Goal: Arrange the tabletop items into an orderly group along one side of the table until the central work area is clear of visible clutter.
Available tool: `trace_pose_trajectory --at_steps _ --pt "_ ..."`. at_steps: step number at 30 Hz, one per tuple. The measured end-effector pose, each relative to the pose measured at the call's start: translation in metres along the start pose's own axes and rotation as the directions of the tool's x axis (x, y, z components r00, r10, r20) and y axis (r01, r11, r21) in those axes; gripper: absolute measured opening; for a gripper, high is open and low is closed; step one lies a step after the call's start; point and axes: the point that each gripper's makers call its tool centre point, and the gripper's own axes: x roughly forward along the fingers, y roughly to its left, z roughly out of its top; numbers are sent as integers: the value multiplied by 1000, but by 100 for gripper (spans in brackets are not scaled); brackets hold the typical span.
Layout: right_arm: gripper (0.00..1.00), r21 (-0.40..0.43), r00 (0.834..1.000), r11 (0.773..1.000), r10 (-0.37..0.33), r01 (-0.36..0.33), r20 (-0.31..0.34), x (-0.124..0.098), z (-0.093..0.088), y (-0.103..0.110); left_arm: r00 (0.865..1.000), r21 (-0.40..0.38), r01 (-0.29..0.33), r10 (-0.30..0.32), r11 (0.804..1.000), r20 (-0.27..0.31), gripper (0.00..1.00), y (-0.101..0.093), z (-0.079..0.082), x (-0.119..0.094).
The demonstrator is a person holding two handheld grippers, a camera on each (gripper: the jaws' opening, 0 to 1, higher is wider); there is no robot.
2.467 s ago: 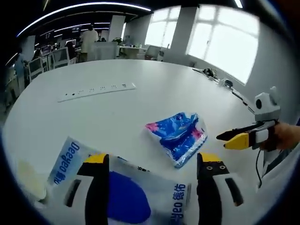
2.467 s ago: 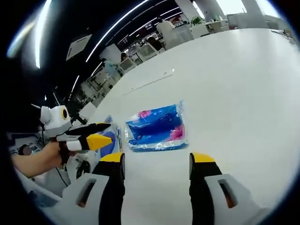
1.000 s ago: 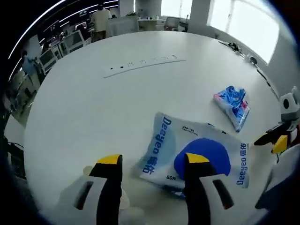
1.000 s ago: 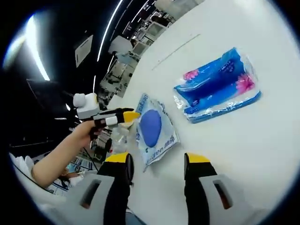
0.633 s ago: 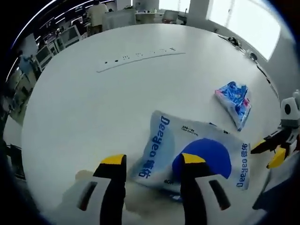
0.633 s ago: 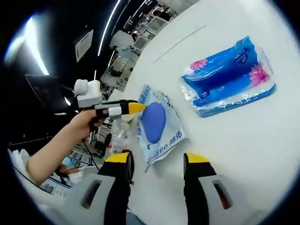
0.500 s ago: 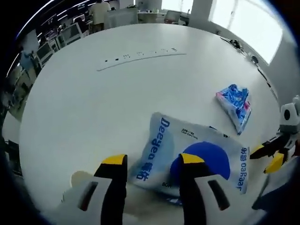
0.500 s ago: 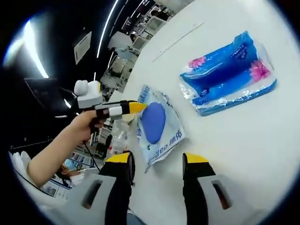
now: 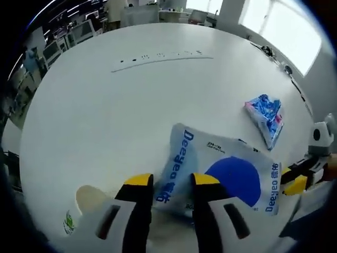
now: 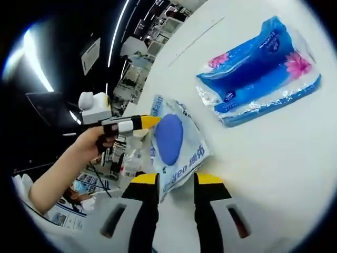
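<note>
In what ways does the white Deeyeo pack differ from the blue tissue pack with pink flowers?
The Deeyeo pack is mostly white with one large blue circle; the tissue pack is mostly blue with pink flowers. In the left gripper view the Deeyeo pack lies close to the left hand-held gripper, the tissue pack farther off. The Deeyeo pack looks larger there. Both are soft plastic packs lying flat on the white table.

Big round white tabletop (image 9: 105, 110) w/ a long white power strip (image 9: 160, 57) lying across its far side. Bright windows (image 9: 284, 26) glowing at upper right, white pillar (image 9: 226, 6) btwn them. Office desks w/ monitors (image 9: 79, 32) sitting beyond. Ceiling light strips (image 10: 118, 31) shining on a dark ceiling.
</note>
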Motion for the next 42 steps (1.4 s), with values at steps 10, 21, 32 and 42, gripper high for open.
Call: trace_pose_trajectory --at_steps 10,21,32,42 --pt "7 -20 1000 999 -27 27 5 4 1 -8 1000 -21 -14 14 1000 -7 13 3 -4 -2" --pt "1 11 997 1000 -30 30 66 -8 20 -6 999 -102 11 -7 995 44 1 -2 -1 -23" --pt "0 -190 989 981 0 28 148 -24 59 28 990 -137 8 12 990 144 0 3 8 -62" --pt "0 -354 986 932 -25 82 164 -34 80 43 988 -135 14 7 991 155 0 -3 -2 -76"
